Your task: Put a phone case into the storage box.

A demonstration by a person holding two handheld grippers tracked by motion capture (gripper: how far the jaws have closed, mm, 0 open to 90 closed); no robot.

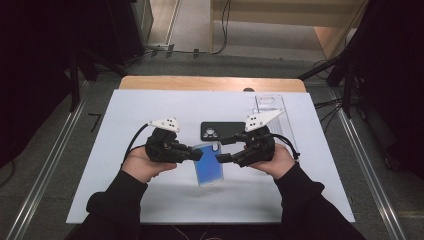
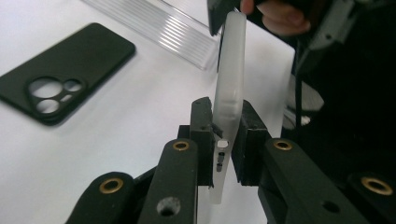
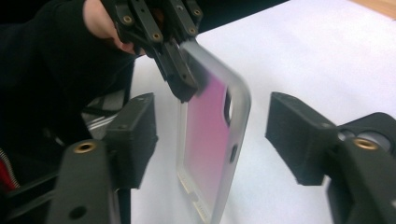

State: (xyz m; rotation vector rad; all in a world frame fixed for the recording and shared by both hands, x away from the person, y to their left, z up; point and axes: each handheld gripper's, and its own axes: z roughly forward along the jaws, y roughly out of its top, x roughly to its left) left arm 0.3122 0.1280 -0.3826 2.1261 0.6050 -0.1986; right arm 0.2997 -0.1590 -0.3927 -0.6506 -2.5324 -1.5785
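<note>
White sheet point(image 1: 150, 200) covers the tabletop, whose wooden far edge point(image 1: 210, 82) shows beyond it; dark floor and metal rails run along both sides. Near half of the sheet is bare in front of the hands, and its left side is open too.

Translucent phone case point(image 1: 209, 164), blue-to-pink tinted, is held off the sheet near the centre, between the two grippers. Left gripper point(image 1: 195, 153) pinches the case's long left edge; in the left gripper view the pads press on both faces of the thin frosted rim point(image 2: 229, 93). Right gripper point(image 1: 224, 149) has its jaws spread, one on each side of the case's right edge, neither pad touching; the right gripper view shows clear gaps on both sides of the case point(image 3: 210, 140).

Black phone case point(image 1: 216, 131) lies flat on the sheet just behind the held one, camera cut-outs up. Clear ribbed plastic packaging point(image 1: 270, 107) lies at the far right, near the sheet's back edge, behind the right gripper.
</note>
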